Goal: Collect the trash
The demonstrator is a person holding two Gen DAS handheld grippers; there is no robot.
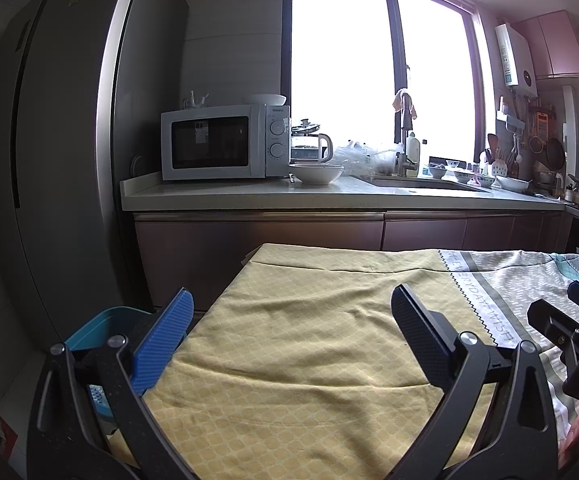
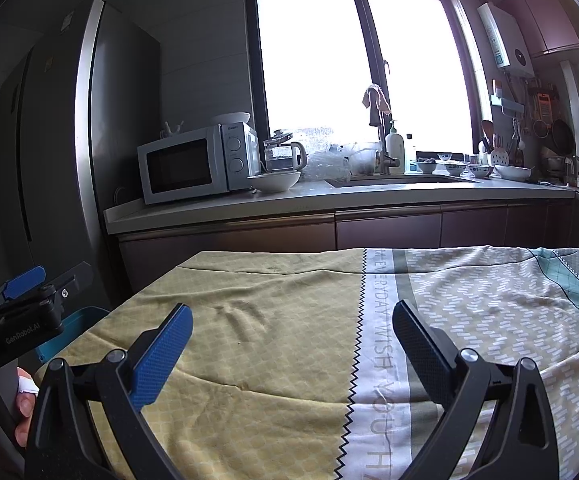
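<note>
Bin (image 1: pixel 101 328) left of table (image 1: pixel 309 340)

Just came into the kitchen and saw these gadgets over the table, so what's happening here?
A person holds two grippers above a table draped in a yellow and patterned cloth. The left gripper and right gripper are both open and hold nothing. No trash shows on the cloth. A blue bin sits at the table's left edge. So the trash collecting looks either not started or already done.

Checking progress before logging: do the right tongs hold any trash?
No, the right tongs stand open and empty above the bare tablecloth.
</note>
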